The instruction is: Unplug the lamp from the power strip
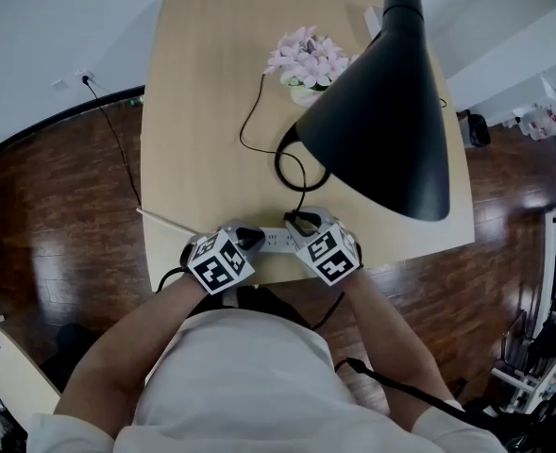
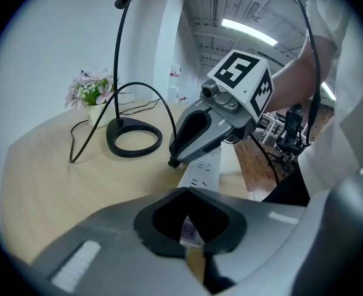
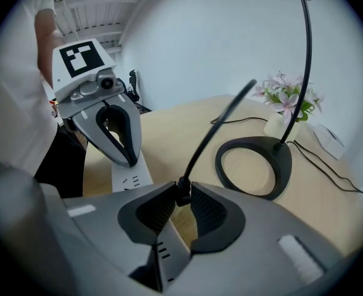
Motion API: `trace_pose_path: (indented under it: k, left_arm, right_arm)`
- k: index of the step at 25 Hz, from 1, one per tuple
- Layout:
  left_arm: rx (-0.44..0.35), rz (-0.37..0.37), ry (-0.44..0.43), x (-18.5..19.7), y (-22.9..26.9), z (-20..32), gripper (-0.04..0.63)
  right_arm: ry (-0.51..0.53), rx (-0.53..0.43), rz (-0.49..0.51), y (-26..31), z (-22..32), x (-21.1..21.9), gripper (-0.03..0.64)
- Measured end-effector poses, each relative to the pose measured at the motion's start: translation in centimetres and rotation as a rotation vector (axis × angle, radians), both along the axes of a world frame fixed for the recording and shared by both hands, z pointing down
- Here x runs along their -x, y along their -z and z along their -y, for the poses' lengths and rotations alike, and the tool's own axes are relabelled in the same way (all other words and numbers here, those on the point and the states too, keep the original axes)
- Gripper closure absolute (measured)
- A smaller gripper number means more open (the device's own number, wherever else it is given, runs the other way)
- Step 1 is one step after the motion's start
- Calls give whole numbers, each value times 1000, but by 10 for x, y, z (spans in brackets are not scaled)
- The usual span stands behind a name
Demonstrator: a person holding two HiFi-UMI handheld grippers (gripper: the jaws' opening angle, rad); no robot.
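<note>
The white power strip (image 1: 278,242) lies along the table's near edge. My left gripper (image 1: 253,240) sits at the strip's left end, and in the left gripper view its jaws (image 2: 190,236) are closed on that end of the strip (image 2: 204,168). My right gripper (image 1: 298,225) is at the strip's right part, and its jaws (image 3: 181,193) pinch the lamp's black plug (image 3: 182,196), with the cord rising from it. Whether the plug's prongs sit in a socket is hidden. The black lamp (image 1: 391,149) stands behind on its ring base (image 3: 280,165).
A pot of pink flowers (image 1: 306,59) stands at the back of the wooden table (image 1: 202,111). The lamp's cord (image 1: 249,111) loops across the middle. A black cable runs over the dark floor to a wall socket (image 1: 87,79) at the left.
</note>
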State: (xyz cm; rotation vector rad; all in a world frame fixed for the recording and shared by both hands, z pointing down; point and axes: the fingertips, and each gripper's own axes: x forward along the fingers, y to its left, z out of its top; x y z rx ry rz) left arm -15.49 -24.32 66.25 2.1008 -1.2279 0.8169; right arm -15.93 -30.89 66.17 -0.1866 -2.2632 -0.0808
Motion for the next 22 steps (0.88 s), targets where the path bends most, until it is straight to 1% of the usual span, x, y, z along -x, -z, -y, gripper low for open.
trace_pose_path:
  k: [3,7,13,17,20,22]
  left_arm:
    - [2,3,0,-1,0,-1,592]
    - [1,5,10,2,0,0,592]
    - [21,5,18,3,-1,-3,592]
    - [24,9,10,5,0,-4,592]
    - [-3,24,14,8,7,-3,591]
    - [-48,14,14,12,18,-3,591]
  right_arm:
    - [-23,-1,-6,3,3,-5,514]
    - [-64,2,-2,3,9,-11,497]
    - [-166,22,-8,8,19,-32,476]
    - [-239,36,23,13,22,-47,466]
    - [-297,59,63,20,21,-60,466]
    - [-332,75,86,22,18,-68,466]
